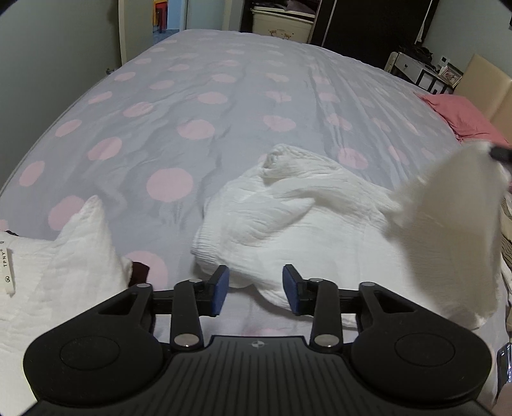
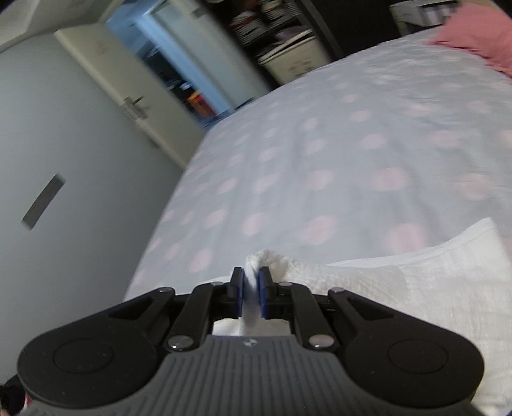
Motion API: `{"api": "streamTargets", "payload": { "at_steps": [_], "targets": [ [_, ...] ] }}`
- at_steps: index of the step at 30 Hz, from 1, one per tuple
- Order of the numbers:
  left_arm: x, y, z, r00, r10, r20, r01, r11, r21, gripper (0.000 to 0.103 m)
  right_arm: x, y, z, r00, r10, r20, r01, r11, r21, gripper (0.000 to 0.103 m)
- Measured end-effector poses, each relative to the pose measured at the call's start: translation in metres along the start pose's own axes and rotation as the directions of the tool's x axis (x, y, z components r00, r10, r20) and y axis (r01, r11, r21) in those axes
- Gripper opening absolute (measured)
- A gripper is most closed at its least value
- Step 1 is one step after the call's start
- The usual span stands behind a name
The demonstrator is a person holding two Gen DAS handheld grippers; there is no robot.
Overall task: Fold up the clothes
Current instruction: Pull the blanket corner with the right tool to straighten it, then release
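Note:
A crumpled white garment [image 1: 297, 217] lies on the near part of the bed, its elastic hem toward me. My left gripper [image 1: 256, 288] is open, its blue pads on either side of the garment's near edge without pinching it. The right gripper [image 2: 252, 289] is shut on a bunched corner of the white garment [image 2: 416, 288] and holds it up. In the left wrist view that lifted flap [image 1: 454, 217] rises at the right, blurred, up to the dark tip of the other gripper [image 1: 500, 154]. A second white garment [image 1: 57, 265] with a label lies at the left.
The bed has a grey cover with pink dots [image 1: 198, 105]. A pink pillow [image 1: 460, 115] lies at its far right by a beige headboard [image 1: 489, 86]. A dark wardrobe [image 1: 368, 28], a white bin [image 1: 281, 22] and an open doorway [image 2: 179, 70] stand beyond the bed.

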State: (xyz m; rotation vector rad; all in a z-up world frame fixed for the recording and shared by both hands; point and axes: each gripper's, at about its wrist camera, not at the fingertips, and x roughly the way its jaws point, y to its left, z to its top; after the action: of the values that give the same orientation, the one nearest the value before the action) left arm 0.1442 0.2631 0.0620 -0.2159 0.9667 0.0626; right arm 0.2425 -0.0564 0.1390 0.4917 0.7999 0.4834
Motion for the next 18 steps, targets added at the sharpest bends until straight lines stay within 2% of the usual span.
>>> {"api": "streamTargets", "payload": {
  "at_steps": [4, 10, 13, 18],
  "targets": [
    [0.000, 0.012, 0.000, 1.000, -0.016, -0.002, 0.016, 1.000, -0.025, 0.033, 0.035, 0.057, 0.000, 0.999, 0.049, -0.009, -0.050, 0.998, -0.045, 0.011],
    [-0.005, 0.026, 0.001, 0.999, -0.037, 0.017, 0.037, 0.998, -0.053, 0.033, 0.065, 0.110, -0.004, 0.995, 0.101, -0.012, -0.102, 0.989, -0.110, 0.011],
    [-0.004, 0.034, 0.000, 0.999, -0.036, 0.018, 0.037, 0.997, -0.074, 0.033, 0.096, 0.123, -0.024, 0.990, 0.112, -0.083, -0.122, 0.985, -0.119, 0.011],
    [0.002, 0.045, -0.005, 1.000, -0.021, -0.001, 0.020, 0.996, -0.089, 0.033, 0.147, 0.125, -0.071, 0.964, 0.121, -0.235, -0.149, 0.983, -0.103, 0.012]
  ]
}}
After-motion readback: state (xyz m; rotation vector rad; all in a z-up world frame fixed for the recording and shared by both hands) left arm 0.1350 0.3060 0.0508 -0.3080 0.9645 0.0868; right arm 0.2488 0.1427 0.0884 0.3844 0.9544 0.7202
